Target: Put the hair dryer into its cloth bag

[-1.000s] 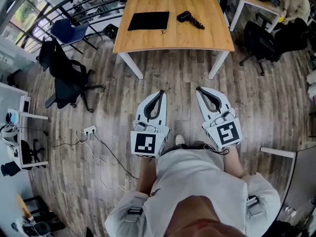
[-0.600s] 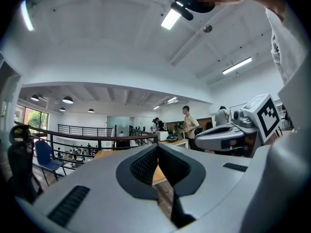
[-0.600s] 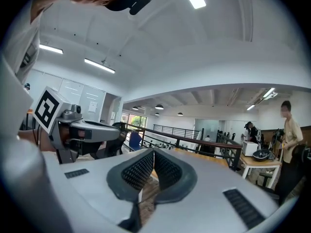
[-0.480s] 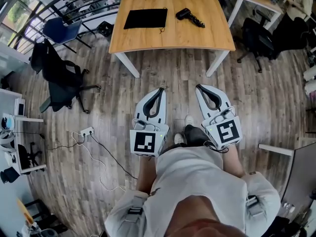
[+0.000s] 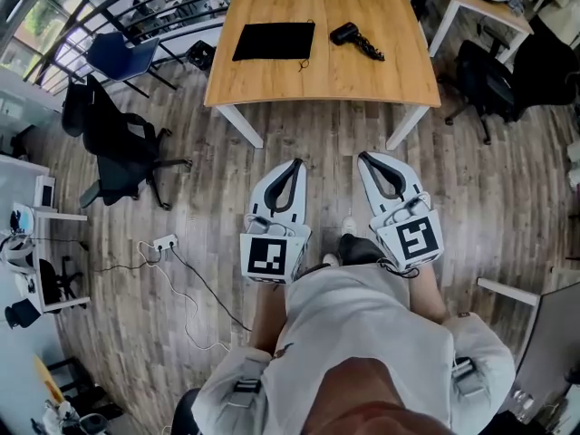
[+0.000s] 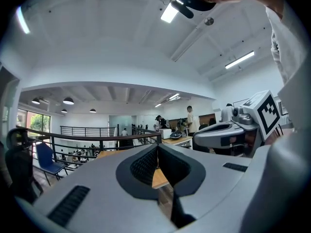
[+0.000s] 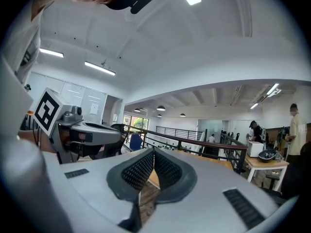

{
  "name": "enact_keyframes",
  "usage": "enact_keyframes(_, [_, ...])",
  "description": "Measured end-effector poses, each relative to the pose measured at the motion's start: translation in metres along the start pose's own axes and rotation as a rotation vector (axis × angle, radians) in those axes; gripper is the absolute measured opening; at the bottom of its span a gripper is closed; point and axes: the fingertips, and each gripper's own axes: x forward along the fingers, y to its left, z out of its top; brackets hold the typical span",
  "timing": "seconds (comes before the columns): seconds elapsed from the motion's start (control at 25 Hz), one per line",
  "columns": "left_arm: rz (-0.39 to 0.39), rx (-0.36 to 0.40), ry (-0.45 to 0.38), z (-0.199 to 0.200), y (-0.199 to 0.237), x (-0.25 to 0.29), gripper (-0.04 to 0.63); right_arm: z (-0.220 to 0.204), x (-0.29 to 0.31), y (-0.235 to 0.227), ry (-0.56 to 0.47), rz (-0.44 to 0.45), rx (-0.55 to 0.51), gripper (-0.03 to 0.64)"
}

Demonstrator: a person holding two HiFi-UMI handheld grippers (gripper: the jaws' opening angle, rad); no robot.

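- White left gripper (image 5: 296,165), right gripper (image 5: 365,158): fingers (image 6: 141,166) closed, empty, well short of the wooden worktop (image 5: 362,75).
- Black hair dryer (image 5: 349,34) lies there, beside the flat black cloth bag (image 5: 274,41).
- Open up before reaching in.

wooden table (image 5: 272,75): black cloth bag (image 5: 274,41) flat left, hair dryer (image 5: 352,36) right, apart.

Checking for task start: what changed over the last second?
The person has stepped closer to the table, which sits lower in the head view; a dark shoe now shows between the tools. Nothing was grasped or released. The left tool and right tool stay shut and empty, side by side; the hair dryer and cloth bag lie untouched, apart, on the table.
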Motion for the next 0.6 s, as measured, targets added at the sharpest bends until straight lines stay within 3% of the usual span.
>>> enact_keyframes(0.6, [0.061,0.023,0.045,0.005,-0.013,0.081,0.020,-0.009,0.030,-0.085,-0.029,0.076,0.024,0.021])
